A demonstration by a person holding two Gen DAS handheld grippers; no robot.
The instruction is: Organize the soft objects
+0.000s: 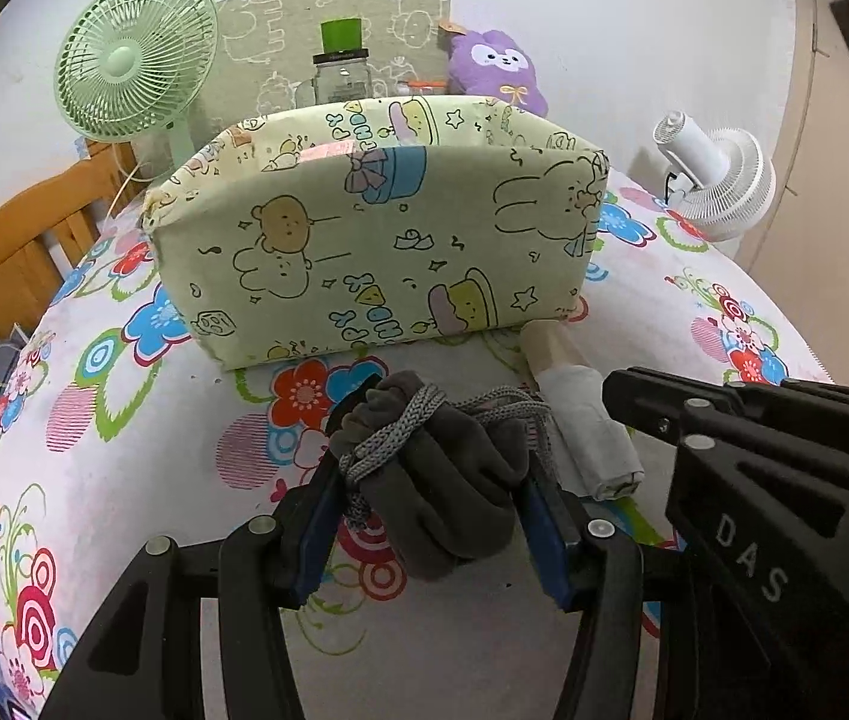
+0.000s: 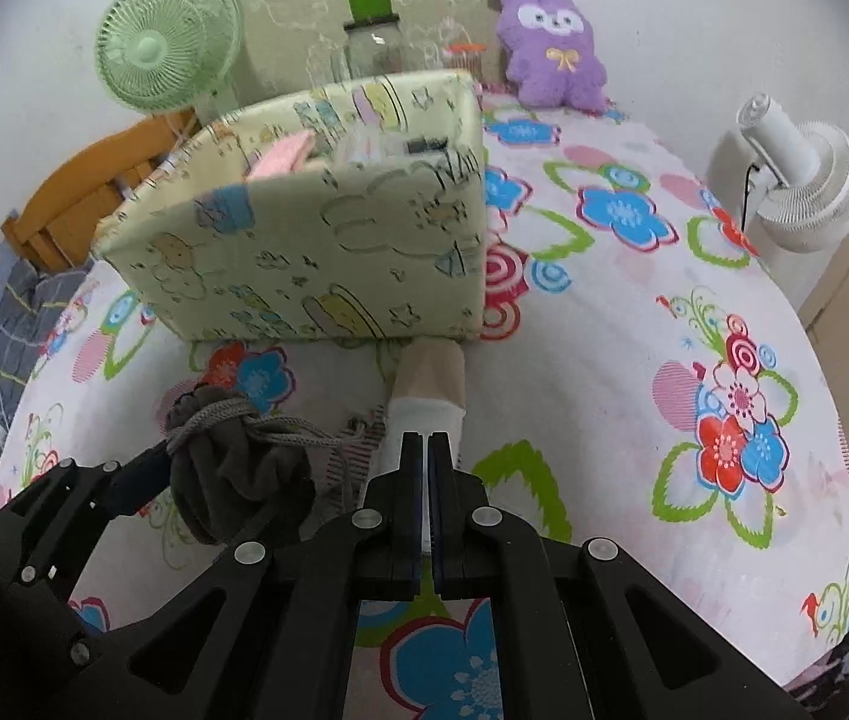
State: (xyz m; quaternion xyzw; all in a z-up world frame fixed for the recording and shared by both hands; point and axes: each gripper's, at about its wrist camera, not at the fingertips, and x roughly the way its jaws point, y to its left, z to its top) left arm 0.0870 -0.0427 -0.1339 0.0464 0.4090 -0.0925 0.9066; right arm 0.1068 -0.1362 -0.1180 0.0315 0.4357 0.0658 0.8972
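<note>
**Two grippers low over the bed, one holding a gray bundle**

Two grippers work close together on a flowered bed (image 2: pixel 634 312). The left gripper (image 1: pixel 433 480) is clamped on a dark gray bundle (image 1: pixel 442 480) — soft cloth bunched up and wound with a gray braided cord (image 1: pixel 400 426). Its blue-padded fingers (image 1: pixel 316 516) press the bundle from both sides, and the cloth bulges out between them. In the right wrist view the same bundle (image 2: pixel 232 468) sits at the left, just above the sheet.

The right gripper (image 2: pixel 427 456) has its fingers drawn together with only a thin slit between them. Its tips sit over the end of a white-and-beige sock (image 2: pixel 427 390), but whether any cloth is caught between them cannot be told. The sock (image 1: pixel 580 420) lies lengthwise on the bed just right of the bundle, and its beige end reaches the foot of the box.

The box (image 1: pixel 376 240) — pale green fabric printed with cartoon animals — stands just beyond both things, open at the top. From the right wrist view, something pink (image 2: pixel 283 159) and a few blurred items show inside it.

Behind the box stand a green fan (image 1: pixel 136 60), a clear jar (image 1: pixel 343 81) with a green top, and a purple plush (image 2: pixel 553 51). A white fan (image 2: pixel 802 180) stands at the right edge of the bed.
</note>
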